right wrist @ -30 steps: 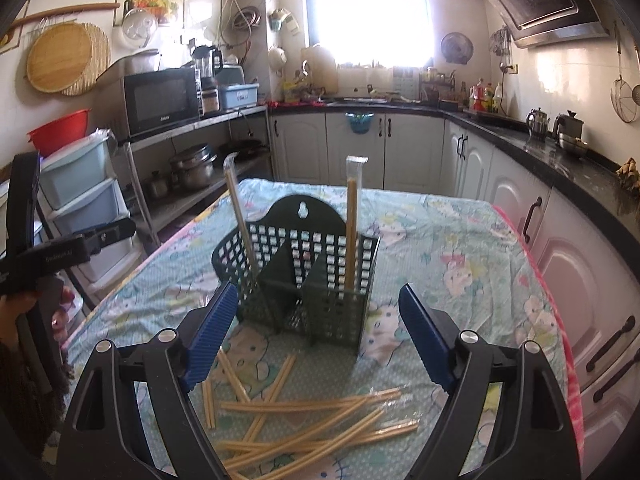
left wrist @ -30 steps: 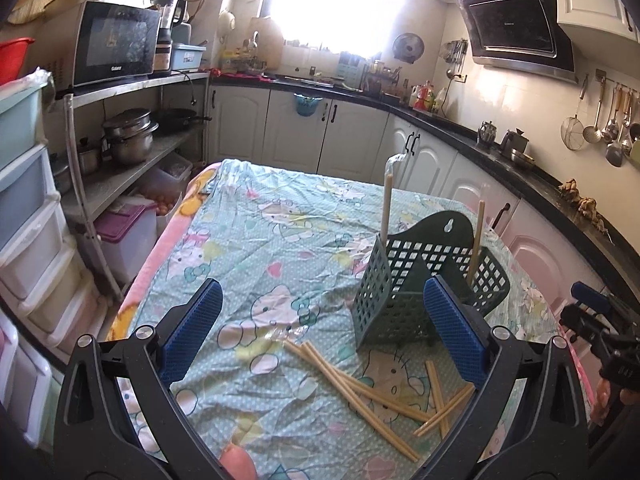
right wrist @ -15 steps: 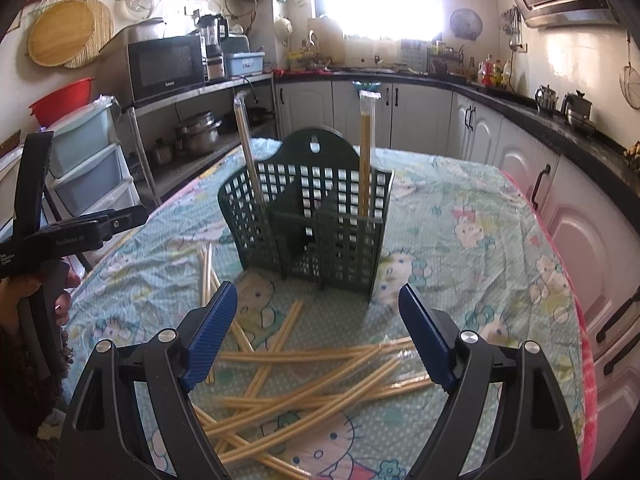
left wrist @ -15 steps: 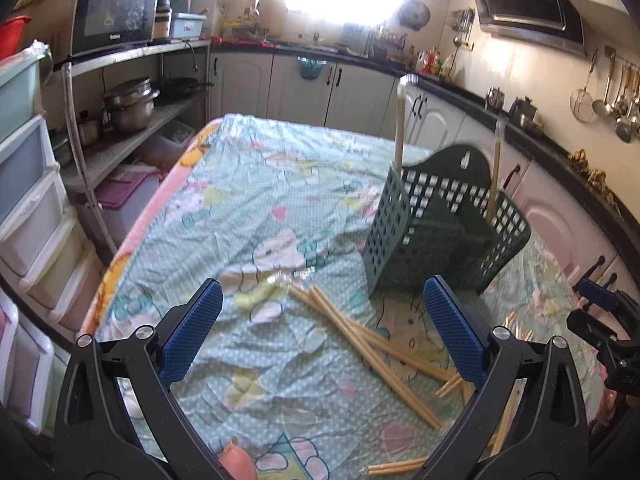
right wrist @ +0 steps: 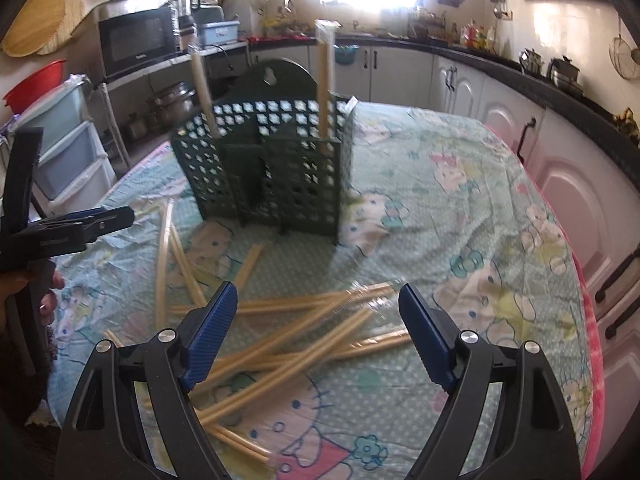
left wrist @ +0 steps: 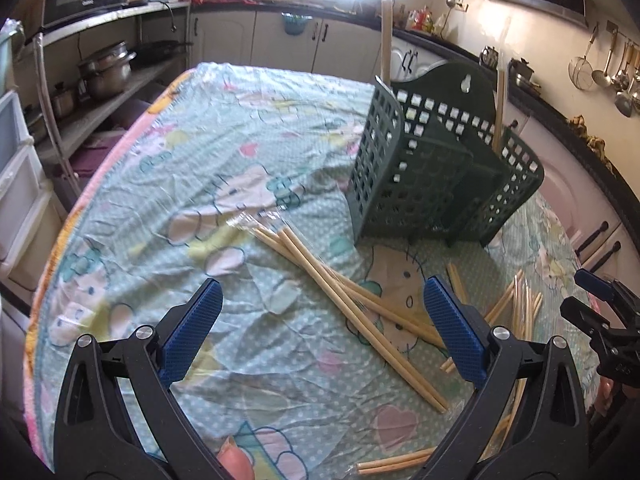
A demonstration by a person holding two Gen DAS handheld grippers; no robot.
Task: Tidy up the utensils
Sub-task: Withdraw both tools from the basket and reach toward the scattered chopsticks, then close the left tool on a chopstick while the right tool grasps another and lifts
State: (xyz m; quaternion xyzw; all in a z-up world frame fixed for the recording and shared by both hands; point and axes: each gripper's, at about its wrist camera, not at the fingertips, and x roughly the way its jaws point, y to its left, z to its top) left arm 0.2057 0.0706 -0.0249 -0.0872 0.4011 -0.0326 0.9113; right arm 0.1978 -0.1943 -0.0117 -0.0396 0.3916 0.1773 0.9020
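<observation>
A dark green lattice utensil holder (left wrist: pixel 432 184) (right wrist: pixel 276 168) stands upright on the cartoon-print tablecloth (left wrist: pixel 224 152) (right wrist: pixel 460 208). Two wrapped chopstick pairs stand in it, one (right wrist: pixel 202 88) at its left and one (right wrist: pixel 325 76) at its right in the right wrist view. Several wrapped chopstick pairs (left wrist: pixel 352 296) (right wrist: pixel 296 328) lie scattered on the cloth in front of the holder. My left gripper (left wrist: pixel 320 320) hangs open above them, nothing between its pads. My right gripper (right wrist: pixel 318 328) is open too, just over the pile.
Cabinets and a dark counter (right wrist: pixel 560 92) run along the right and back. A shelf rack with pots (left wrist: pixel 104 68) and plastic drawers (right wrist: pixel 68 148) stands left of the table. The other gripper and a hand (right wrist: pixel 44 240) show at the right wrist view's left edge.
Both grippers have come down and tipped toward the table. The chopsticks and holder now look larger and closer. Both pairs of jaws stay as wide as before.
</observation>
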